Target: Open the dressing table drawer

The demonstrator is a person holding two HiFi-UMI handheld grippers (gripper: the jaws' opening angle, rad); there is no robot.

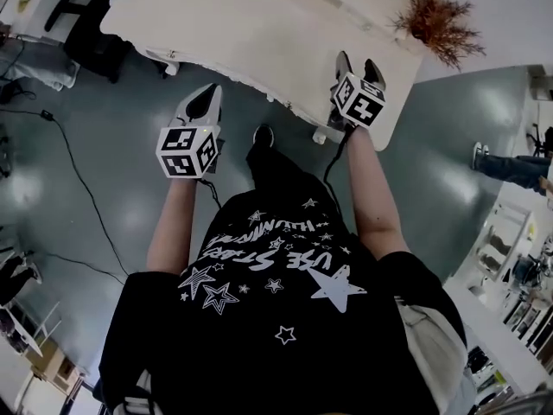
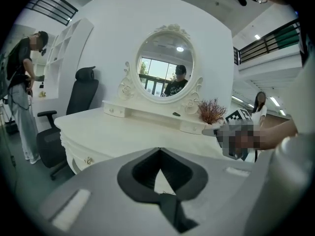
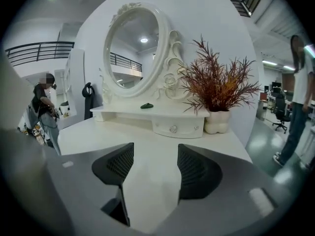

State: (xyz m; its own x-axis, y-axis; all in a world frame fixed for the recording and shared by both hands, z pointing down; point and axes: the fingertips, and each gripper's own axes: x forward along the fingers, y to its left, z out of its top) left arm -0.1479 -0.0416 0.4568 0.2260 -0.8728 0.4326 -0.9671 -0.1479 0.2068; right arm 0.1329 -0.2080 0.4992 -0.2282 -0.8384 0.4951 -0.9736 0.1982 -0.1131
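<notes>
The left gripper (image 2: 158, 150) is held just short of the table edge, over the floor. Its jaws are pressed together at the tips, with nothing caught between them. The right gripper (image 3: 155, 168) is held over the white top of the dressing table (image 3: 98, 136), jaws spread, and only bare tabletop is seen in the gap.

Straight ahead of it, a small drawer (image 3: 174, 128) with a round knob is seen shut in the raised shelf below the oval mirror (image 3: 133, 50). Its inside is hidden. Just beside that drawer a white vase (image 3: 218, 122) is stood, filled with a reddish dried plant (image 3: 216, 85). A small dark green thing (image 3: 146, 105) is laid on the shelf; what it is cannot be told.

In the left gripper view a second knob (image 2: 88, 160) is picked out on the table's curved front, though the drawer lines round it are hard to make out.

A grey floor (image 1: 112, 145) is crossed by a black cable (image 1: 78, 180). A black office chair (image 2: 74, 112) is parked at the table's far end. A standing person (image 2: 22, 92) is seen beyond it.
</notes>
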